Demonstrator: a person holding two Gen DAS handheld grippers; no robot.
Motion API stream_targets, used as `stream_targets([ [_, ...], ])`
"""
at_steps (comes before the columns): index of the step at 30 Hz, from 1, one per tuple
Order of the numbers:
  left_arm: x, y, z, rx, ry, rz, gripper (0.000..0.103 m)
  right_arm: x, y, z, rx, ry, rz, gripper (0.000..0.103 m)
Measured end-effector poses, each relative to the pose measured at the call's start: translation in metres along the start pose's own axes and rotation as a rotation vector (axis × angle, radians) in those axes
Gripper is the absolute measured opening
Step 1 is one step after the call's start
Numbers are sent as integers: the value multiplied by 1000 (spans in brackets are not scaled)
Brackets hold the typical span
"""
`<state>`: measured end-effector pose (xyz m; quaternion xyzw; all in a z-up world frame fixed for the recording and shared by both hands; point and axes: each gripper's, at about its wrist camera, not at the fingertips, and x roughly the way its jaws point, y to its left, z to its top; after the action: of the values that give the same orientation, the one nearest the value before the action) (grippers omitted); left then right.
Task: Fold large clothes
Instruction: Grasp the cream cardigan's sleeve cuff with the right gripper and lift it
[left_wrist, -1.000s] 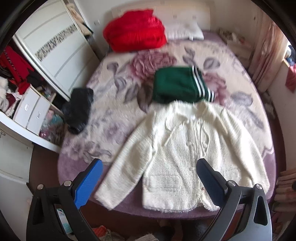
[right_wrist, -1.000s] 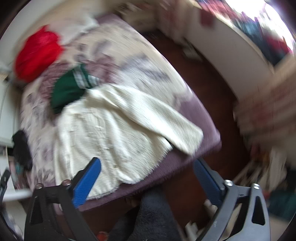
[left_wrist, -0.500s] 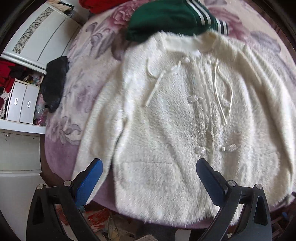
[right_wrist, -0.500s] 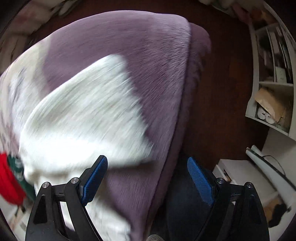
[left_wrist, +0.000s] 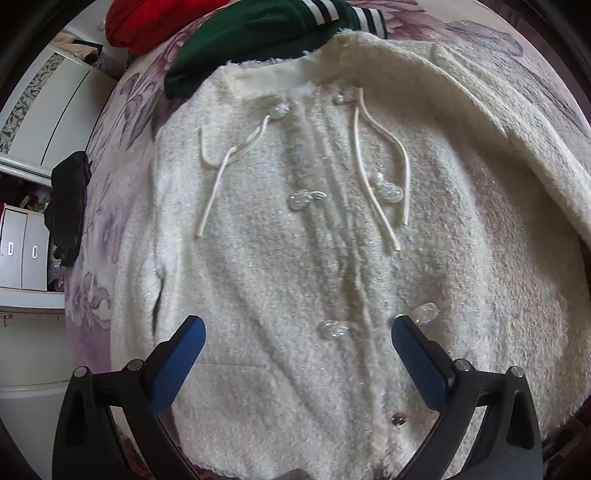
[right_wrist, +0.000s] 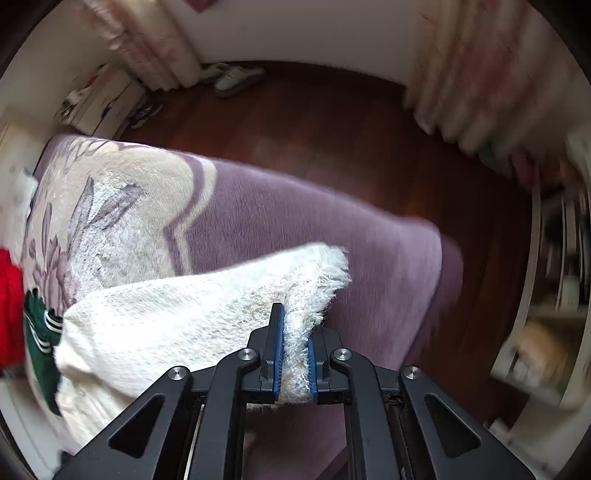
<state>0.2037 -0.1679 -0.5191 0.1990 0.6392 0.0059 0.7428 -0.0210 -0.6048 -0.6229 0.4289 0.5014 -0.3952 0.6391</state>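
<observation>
A fluffy white cardigan (left_wrist: 295, 240) lies front up on the bed, with drawstrings and clear buttons down its middle. My left gripper (left_wrist: 295, 336) is open and hovers close above the cardigan's lower front. My right gripper (right_wrist: 293, 332) is shut on the cuff end of the cardigan's right sleeve (right_wrist: 207, 306), which stretches from the body across the purple blanket (right_wrist: 280, 221) near the bed's corner.
A folded green garment with white stripes (left_wrist: 258, 40) and a red one (left_wrist: 155, 22) lie beyond the collar. A black garment (left_wrist: 68, 206) lies at the bed's left edge by white drawers (left_wrist: 18, 251). Dark wooden floor (right_wrist: 332, 129), slippers and curtains lie past the bed corner.
My left gripper has come down closer over the cardigan's front. My right gripper has shut on the sleeve cuff, where it was open above the sleeve before.
</observation>
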Motion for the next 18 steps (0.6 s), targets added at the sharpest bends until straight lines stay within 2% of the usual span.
stream_targets([
  [2, 8, -4, -1, -3, 20, -10, 103, 32, -11, -2, 52, 137, 8, 22],
  [3, 10, -6, -1, -6, 27, -14, 103, 44, -23, -9, 116, 193, 41, 25],
  [5, 16, -7, -1, -10, 32, -17, 103, 47, -46, -38, 266, 216, 138, 49],
  [7, 19, -8, -1, -14, 36, -15, 103, 54, -62, -61, 371, 229, 242, 61],
  [9, 24, -8, 0, -27, 45, -21, 103, 88, -66, -87, 476, 286, 366, 63],
  [10, 27, -8, 0, -35, 51, -24, 103, 101, -65, -90, 494, 293, 391, 63],
  [13, 36, -1, 4, -66, 68, -28, 103, 138, -49, -94, 567, 246, 456, 66],
  [16, 40, 10, 7, -94, 58, -23, 103, 146, -36, -99, 710, 116, 480, 66],
  [18, 41, 15, 7, -104, 49, -17, 103, 149, -26, -105, 748, 68, 483, 64],
])
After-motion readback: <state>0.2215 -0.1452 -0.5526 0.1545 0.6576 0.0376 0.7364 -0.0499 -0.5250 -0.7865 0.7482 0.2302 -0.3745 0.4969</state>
